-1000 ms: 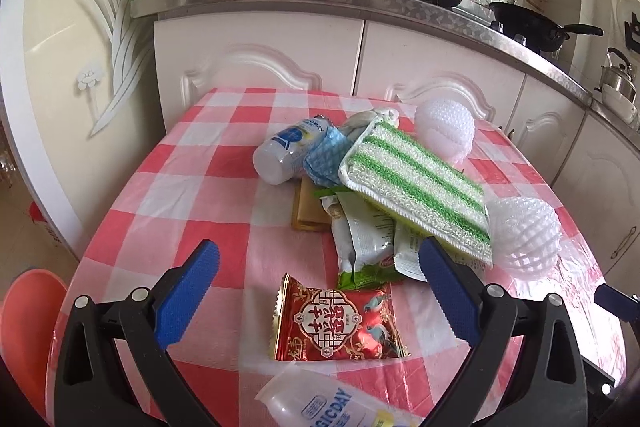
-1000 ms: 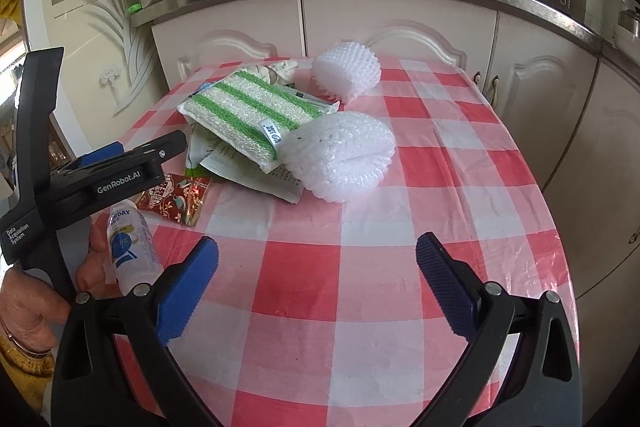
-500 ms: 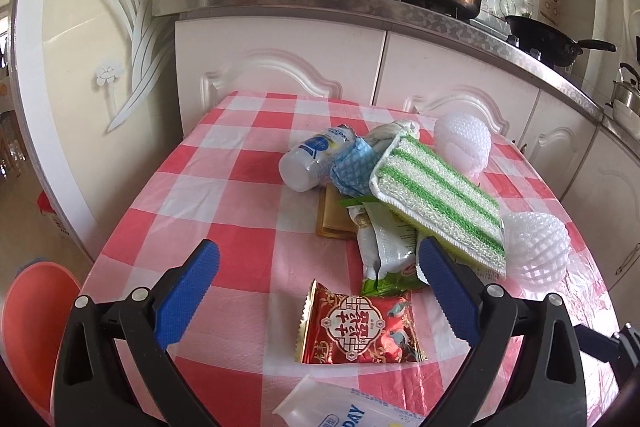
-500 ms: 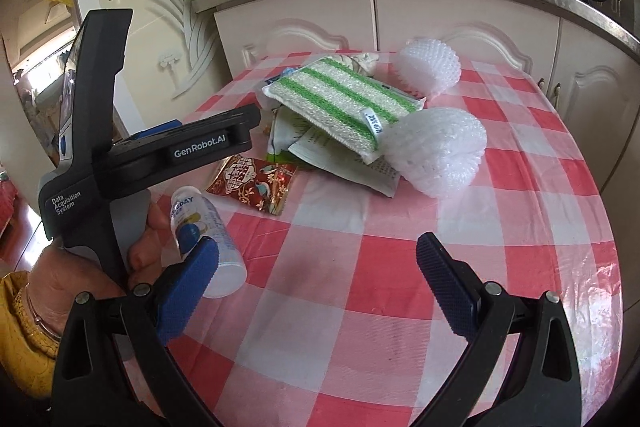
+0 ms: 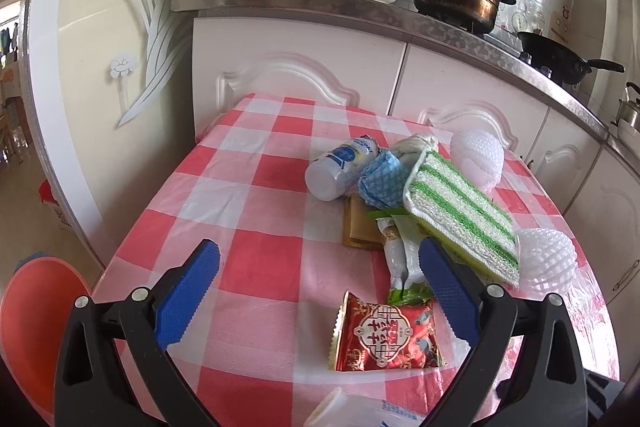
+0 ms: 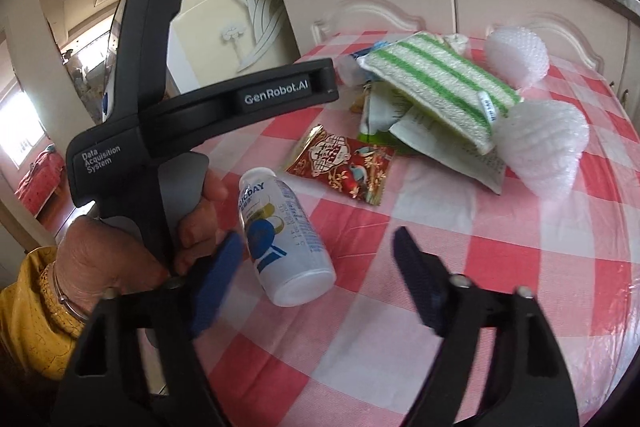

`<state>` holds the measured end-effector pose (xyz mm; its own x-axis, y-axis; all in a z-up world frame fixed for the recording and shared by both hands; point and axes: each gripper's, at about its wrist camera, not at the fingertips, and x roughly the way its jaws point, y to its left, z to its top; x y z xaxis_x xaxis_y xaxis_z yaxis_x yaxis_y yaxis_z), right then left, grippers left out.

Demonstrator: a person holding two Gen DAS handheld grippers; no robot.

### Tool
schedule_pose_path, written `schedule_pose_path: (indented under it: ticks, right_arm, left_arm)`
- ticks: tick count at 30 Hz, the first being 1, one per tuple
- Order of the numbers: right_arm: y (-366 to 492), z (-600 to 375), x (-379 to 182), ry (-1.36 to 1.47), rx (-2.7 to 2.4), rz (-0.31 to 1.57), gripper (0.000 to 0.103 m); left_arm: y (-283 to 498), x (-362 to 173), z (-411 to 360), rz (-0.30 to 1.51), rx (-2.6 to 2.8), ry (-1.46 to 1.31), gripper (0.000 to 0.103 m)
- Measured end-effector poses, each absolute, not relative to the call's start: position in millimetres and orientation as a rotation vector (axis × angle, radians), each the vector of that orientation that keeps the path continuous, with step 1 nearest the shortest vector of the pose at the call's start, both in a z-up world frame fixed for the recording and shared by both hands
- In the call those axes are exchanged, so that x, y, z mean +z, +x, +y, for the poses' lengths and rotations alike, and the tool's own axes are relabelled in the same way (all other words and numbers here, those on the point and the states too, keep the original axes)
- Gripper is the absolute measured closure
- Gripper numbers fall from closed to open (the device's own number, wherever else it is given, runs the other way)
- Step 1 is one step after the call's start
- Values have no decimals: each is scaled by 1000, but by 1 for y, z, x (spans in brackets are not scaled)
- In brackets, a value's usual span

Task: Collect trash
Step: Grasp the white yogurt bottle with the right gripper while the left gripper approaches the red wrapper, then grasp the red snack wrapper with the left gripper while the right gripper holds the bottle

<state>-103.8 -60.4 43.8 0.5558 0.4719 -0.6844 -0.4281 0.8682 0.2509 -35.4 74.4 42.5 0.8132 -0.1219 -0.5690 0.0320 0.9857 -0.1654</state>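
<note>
On the red-checked table (image 5: 256,195) lies a pile of trash: a white bottle (image 5: 340,167), a blue crumpled cloth (image 5: 382,181), a green-striped pad (image 5: 460,215), green-white wrappers (image 5: 404,259) and a red snack packet (image 5: 384,335). My left gripper (image 5: 318,247) hangs open above the table, with the red packet just below its right finger. A second white bottle (image 6: 280,227) lies on its side near the table's edge. My right gripper (image 6: 318,235) straddles that bottle's base. Its jaws are closing; the left pad is close to the bottle, the right pad stands apart.
Two white foam nets (image 6: 516,59) (image 6: 544,143) lie right of the pile. A hand (image 6: 100,259) holds the left tool's black body (image 6: 200,103) just left of the bottle. An orange basin (image 5: 32,327) stands on the floor at the left. Kitchen cabinets (image 5: 304,75) rise behind the table.
My right gripper swung left and down onto the lying white bottle, and its jaws narrowed. The left gripper drifted slightly, so the pile sits further right in its view.
</note>
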Motion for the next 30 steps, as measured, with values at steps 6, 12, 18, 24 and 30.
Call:
schedule_pose_path:
  ticks: [6,12,18,24,30]
  right_arm:
    - [-99,-48,38,42,583,854,38]
    - [-99,-39,31,32,614,879,56]
    - [-102,-53,31,61,594,865,57]
    - [-108,-90,38,122,521,831,57]
    - [-111,-133,40,194,417,797,57]
  left_arm:
    - [-34,41,81,616,-80,-159,5]
    - [-38,42,85,618,-93,-152,5]
    - [-45,47,92,615,-142,-125,5]
    - [-55,47,88,638,-208,-55,5]
    - [-61,31,66,694,-256,14,5]
